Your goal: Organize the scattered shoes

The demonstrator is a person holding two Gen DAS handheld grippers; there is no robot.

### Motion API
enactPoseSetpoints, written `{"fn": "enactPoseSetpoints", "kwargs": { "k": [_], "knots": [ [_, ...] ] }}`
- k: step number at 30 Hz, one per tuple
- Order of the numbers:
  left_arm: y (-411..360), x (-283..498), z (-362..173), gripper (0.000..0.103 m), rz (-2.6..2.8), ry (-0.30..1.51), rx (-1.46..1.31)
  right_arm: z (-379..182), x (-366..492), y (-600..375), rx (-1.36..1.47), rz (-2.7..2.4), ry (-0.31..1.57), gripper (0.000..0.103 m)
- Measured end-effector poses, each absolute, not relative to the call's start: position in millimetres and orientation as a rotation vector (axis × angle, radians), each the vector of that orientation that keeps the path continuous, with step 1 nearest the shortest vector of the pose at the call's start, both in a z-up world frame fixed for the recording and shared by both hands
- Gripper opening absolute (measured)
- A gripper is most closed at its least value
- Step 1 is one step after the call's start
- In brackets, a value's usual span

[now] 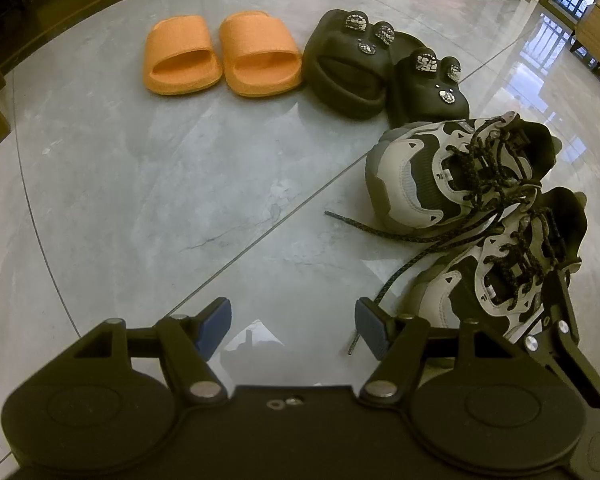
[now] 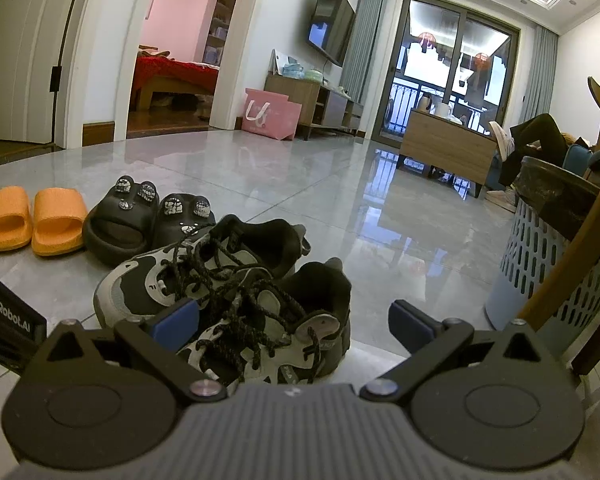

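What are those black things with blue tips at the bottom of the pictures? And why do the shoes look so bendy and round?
Those are grabbers, like big tweezers. A person holds one in each hand, and each has a little camera on it looking past its two blue-tipped fingers. One picture comes from the left gripper, the other from the right gripper. The lens is very wide, so straight things look curved.

On the shiny grey floor sit orange slippers, black slippers with sparkly buttons, and two grey-and-black sneakers with loose laces. Both grabbers are open and hold nothing. The right one hovers just by the nearer sneaker.
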State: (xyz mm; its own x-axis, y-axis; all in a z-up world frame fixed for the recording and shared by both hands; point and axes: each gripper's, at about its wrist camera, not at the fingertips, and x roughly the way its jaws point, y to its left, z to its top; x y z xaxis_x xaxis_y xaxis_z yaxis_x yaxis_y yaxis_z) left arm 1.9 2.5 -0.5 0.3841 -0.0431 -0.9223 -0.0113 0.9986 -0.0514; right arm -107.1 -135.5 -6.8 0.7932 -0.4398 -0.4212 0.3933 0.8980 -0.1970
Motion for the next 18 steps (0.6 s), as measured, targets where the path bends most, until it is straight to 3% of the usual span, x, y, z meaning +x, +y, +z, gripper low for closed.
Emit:
{"fn": "enactPoseSetpoints", "kwargs": {
  "k": [18],
  "knots": [
    [4.0,4.1,-1.8,0.069,-0.023,1.188,-0.06,-9.6,-104.3,-135.6,-0.111,-0.443,0.484,0.102]
  ]
}}
